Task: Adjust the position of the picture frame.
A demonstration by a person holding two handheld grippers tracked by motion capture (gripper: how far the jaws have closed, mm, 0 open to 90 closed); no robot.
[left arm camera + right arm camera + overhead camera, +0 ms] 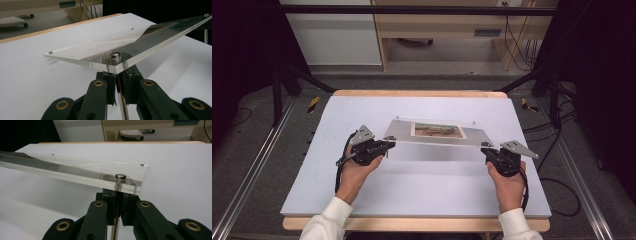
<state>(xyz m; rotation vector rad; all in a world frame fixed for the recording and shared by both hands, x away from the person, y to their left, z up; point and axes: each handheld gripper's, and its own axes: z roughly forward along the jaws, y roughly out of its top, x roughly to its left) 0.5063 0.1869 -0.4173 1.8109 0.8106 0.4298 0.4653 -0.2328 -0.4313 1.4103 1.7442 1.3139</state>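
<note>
A clear acrylic picture frame (402,131) with a small landscape print (438,130) hangs tilted over the white table top (412,190), its near edge raised. My left gripper (388,144) is shut on the frame's near left corner, my right gripper (486,149) on its near right corner. In the left gripper view the jaws (120,75) pinch the plate's edge (100,50) just below a round metal stud (115,55). The right gripper view has the same grip (118,197) under another stud (120,177) on the clear plate (75,170). A hand holds each gripper from below.
The white top rests on a wooden table whose far edge (417,93) lies beyond the frame. Black stand legs (287,80) rise at both back corners. Cables (557,190) trail on the floor at the right, and a wooden cabinet (442,30) stands behind.
</note>
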